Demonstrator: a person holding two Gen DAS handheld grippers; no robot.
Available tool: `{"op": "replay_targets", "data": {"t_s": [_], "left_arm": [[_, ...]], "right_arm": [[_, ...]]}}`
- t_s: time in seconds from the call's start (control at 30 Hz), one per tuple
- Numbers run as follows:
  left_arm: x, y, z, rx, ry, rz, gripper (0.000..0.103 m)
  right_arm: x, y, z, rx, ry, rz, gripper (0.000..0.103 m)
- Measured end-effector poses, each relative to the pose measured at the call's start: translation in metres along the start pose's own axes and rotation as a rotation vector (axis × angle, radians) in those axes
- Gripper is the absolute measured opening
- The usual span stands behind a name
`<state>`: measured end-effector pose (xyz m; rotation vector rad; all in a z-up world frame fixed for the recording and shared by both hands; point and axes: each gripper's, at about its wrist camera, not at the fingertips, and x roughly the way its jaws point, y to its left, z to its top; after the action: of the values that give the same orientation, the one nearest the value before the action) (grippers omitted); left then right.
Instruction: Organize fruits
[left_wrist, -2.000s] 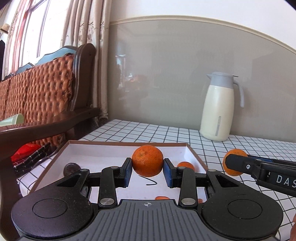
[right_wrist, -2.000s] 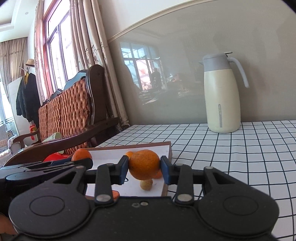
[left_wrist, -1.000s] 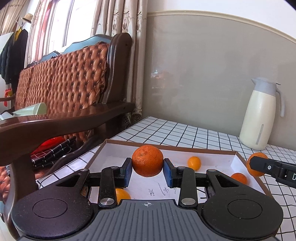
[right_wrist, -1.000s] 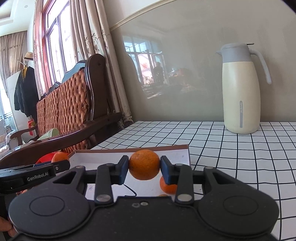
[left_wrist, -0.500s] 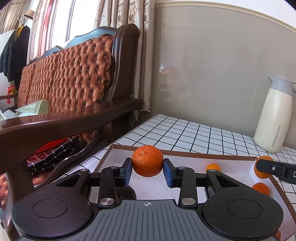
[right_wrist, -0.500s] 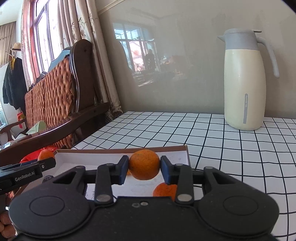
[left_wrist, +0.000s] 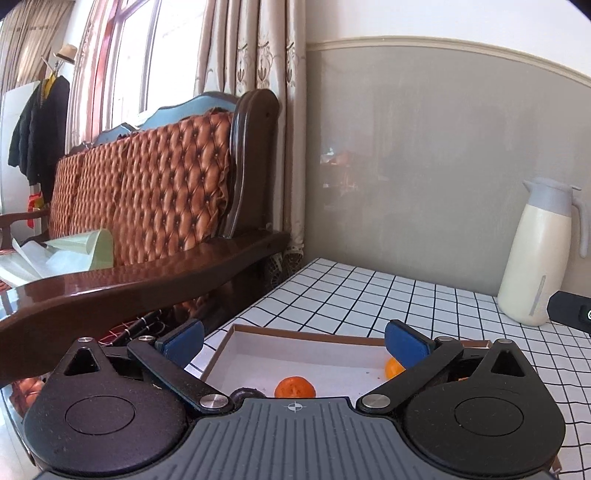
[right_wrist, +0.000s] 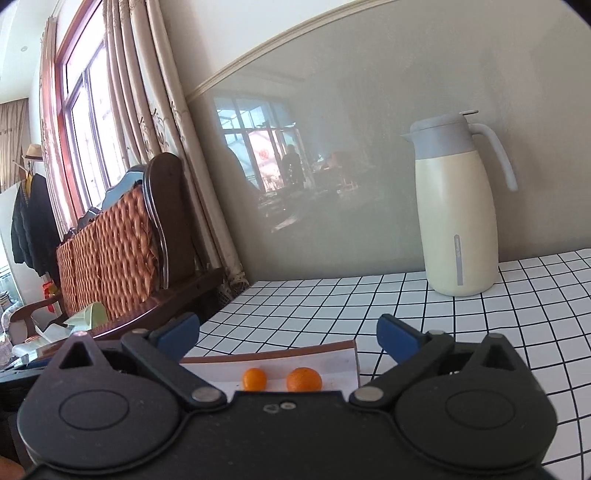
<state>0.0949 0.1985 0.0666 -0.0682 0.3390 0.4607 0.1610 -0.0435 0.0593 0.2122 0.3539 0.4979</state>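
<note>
— Jaws first: how do they stand?
— Both pairs are spread wide with nothing between them. The left gripper (left_wrist: 293, 341) and the right gripper (right_wrist: 288, 334) each hang just over the box (left_wrist: 303, 338), a shallow cardboard one with a brown rim and white floor, on the checked worktop (left_wrist: 369, 295).

— And the fruit?
— All of it lies on the box floor. Below the left jaws, close to the gripper body and roughly midway between the blue pads (left_wrist: 404, 343), sits an orange (left_wrist: 294, 387). A second, smaller orange (left_wrist: 393, 368) is partly hidden behind the right-hand pad. Something dark and round (left_wrist: 243, 392) peeks out left of the first orange — too hidden to name.

— What about the right wrist view?
— Two oranges side by side beneath the open jaws: a small one (right_wrist: 254, 379) to the left and a bigger one (right_wrist: 304, 379) to the right, apart from each other, near the box's right wall.

— Anything beyond the jaws?
— A cream jug (right_wrist: 458, 210) with a grey lid stands upright far ahead and to the right, by the wall; a brown padded sofa (left_wrist: 147, 195) is off to the left.
</note>
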Motion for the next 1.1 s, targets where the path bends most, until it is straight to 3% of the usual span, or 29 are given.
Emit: {"op": "replay_targets", "data": {"t_s": [0.4,0.67,1.1], "left_arm": [[-0.111,-0.003,0.009,0.011,0.008,-0.003,0.103],[-0.183,-0.002,-0.002,-0.005,-0.004,-0.012,0.103],[-0.224,0.002,-0.015,-0.015,0.016,-0.069,0.103]], "right_arm": [[-0.086,0.003,0.014,0.007,0.025,0.043,0.097],[-0.141,0.011,0.012,-0.011,0.027,0.019,0.097],[-0.179,0.029,-0.002,-0.048,0.023,0.019,0.097]]}}
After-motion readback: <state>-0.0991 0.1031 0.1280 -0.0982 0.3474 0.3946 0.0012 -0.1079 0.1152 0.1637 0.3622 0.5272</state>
